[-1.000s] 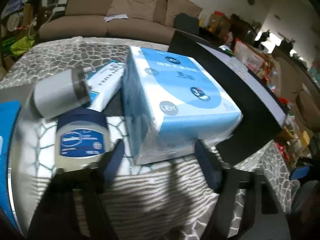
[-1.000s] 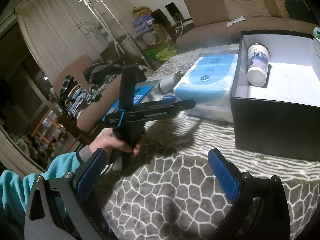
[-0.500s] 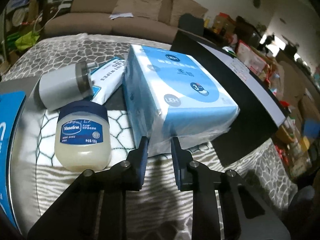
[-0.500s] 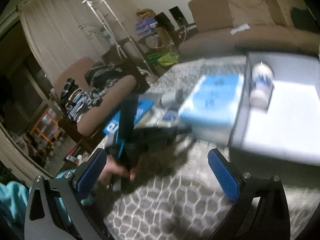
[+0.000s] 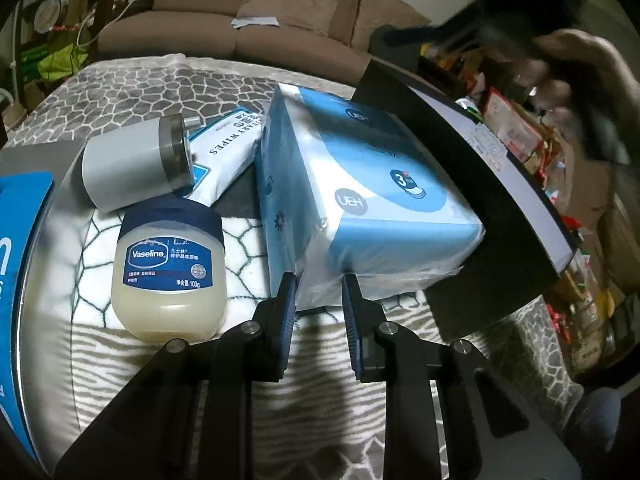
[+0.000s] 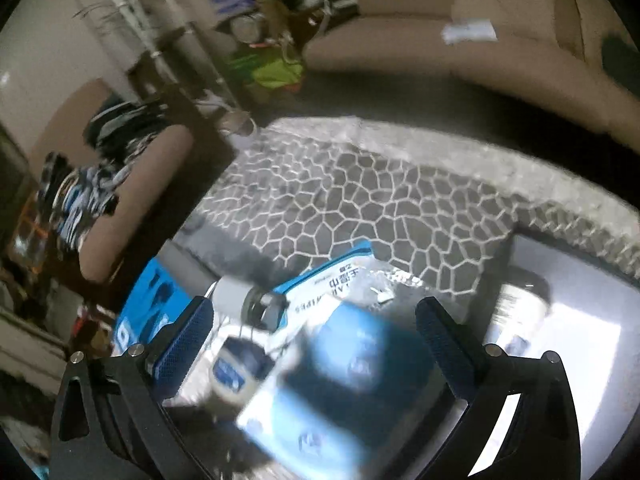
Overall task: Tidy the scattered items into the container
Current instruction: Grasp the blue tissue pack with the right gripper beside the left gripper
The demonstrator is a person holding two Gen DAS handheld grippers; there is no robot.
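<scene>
A blue and white tissue pack (image 5: 360,196) lies on the patterned cloth beside the black box (image 5: 492,184). My left gripper (image 5: 318,292) is shut on the pack's near corner. A Vaseline jar (image 5: 170,272), a grey cylinder (image 5: 132,168) on its side and a wipes packet (image 5: 228,148) lie to its left. My right gripper (image 6: 316,320) is open and empty, high above the tissue pack (image 6: 344,384). The right wrist view is blurred. A can (image 6: 520,308) lies inside the black box (image 6: 580,288).
A blue flat box (image 5: 20,264) lies at the far left on a grey tray (image 5: 44,240). A brown sofa (image 5: 240,20) stands behind the table. Clutter lines the floor (image 5: 580,240) to the right.
My left gripper closed onto the tissue pack's corner. My right gripper swung up and over the items and now looks down on them.
</scene>
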